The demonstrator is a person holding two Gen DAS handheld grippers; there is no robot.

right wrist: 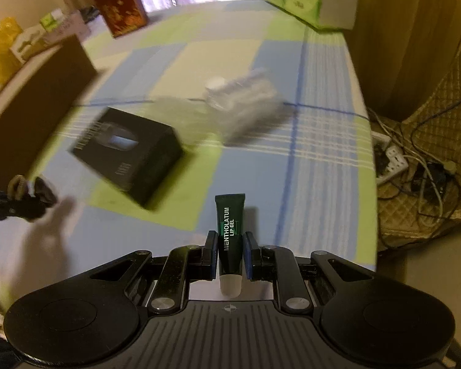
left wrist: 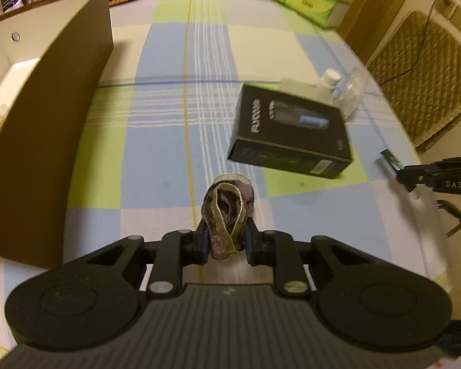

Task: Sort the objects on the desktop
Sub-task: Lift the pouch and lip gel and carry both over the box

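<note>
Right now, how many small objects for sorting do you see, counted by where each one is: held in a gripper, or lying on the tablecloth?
Held in a gripper: 2 (hair scrunchie in the left gripper, lip gel tube in the right gripper)
Lying on the tablecloth: 2 (black box, clear plastic bottle)
Total: 4
</note>
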